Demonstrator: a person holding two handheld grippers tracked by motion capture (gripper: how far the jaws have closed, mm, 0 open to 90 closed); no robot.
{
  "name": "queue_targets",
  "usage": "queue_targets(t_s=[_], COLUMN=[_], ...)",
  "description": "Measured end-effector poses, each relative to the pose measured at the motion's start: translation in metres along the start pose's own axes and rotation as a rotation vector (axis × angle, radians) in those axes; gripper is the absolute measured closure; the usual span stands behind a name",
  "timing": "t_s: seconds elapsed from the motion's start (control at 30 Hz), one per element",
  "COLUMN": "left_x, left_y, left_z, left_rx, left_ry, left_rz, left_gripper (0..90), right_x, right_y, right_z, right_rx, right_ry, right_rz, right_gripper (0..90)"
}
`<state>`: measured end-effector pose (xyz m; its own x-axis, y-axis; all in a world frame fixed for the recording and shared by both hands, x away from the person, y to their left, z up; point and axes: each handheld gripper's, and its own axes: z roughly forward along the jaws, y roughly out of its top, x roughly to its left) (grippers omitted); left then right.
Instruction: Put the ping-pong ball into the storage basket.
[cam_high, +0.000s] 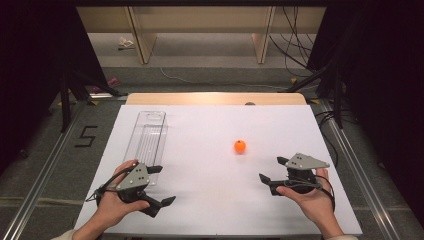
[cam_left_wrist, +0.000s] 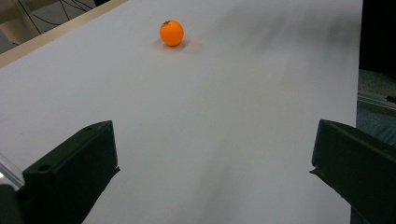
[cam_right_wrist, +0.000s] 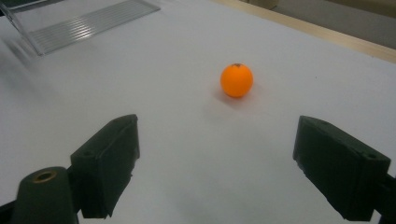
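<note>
Small orange ball (cam_high: 240, 146), resting on white table, untouched

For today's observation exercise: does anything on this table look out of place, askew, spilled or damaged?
Nothing stands out. The orange ball sits whole on the white table, with no spill around it. The clear plastic tray lies flat at the left, roughly in line with the table's edge. Both the left claw and the right claw are open, holding nothing.
</note>
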<state>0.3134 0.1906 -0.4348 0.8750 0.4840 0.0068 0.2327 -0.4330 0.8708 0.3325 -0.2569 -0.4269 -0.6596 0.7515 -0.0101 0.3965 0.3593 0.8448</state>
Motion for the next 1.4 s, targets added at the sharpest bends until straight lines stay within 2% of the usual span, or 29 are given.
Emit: queue_targets(t_s=[0.57, 1.4], left_x=[0.0, 0.001], left_y=[0.0, 0.0], left_z=[0.0, 0.001], left_rx=[0.0, -0.003], left_ry=[-0.004, -0.002], left_rz=[0.008, 0.01], left_gripper=[0.0, 0.0], right_x=[0.001, -0.016], right_y=[0.004, 0.023], right_z=[0.009, 0.05], right_rx=[0.012, 0.036], right_ry=[0.009, -0.019], right_rz=[-0.009, -0.003], right_gripper=[15.4, 15.6])
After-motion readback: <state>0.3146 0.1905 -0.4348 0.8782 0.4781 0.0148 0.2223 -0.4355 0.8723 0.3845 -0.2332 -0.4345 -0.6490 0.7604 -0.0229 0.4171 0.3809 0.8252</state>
